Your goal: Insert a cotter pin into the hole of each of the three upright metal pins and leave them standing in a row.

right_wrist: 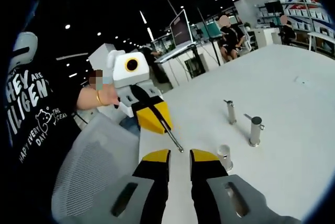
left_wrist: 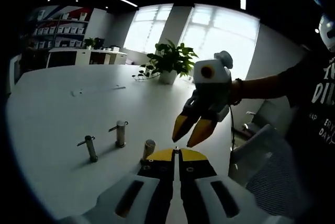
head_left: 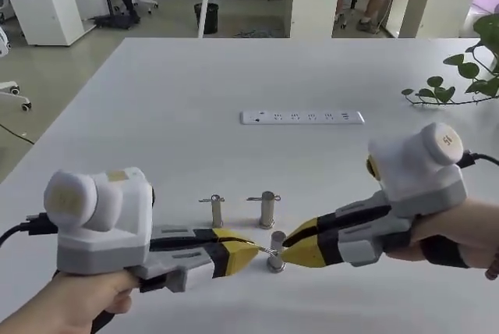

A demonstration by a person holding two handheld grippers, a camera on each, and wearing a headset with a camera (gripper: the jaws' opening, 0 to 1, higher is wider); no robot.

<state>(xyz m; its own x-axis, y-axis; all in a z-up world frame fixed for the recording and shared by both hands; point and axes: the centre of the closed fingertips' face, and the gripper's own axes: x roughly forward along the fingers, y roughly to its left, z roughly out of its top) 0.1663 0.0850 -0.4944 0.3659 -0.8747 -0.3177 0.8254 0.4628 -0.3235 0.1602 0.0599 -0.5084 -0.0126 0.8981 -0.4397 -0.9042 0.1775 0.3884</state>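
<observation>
Three short metal pins stand on the white table [head_left: 156, 108]. The two far ones [head_left: 216, 211] [head_left: 267, 207] each carry a cotter pin through the top. The nearest pin [head_left: 278, 239] has a bare top and sits between the two grippers' tips. My left gripper [head_left: 253, 250] is shut on a thin cotter pin [head_left: 266, 251] that points right, its tip almost at this pin. In the right gripper view the cotter pin [right_wrist: 172, 136] juts from the left gripper's yellow jaws. My right gripper [head_left: 290, 253] is open just right of the bare pin [right_wrist: 224, 156], holding nothing.
A white power strip [head_left: 302, 117] lies across the middle of the table. A leafy plant [head_left: 468, 76] reaches in at the right edge. Desks, chairs and seated people are beyond the far edge.
</observation>
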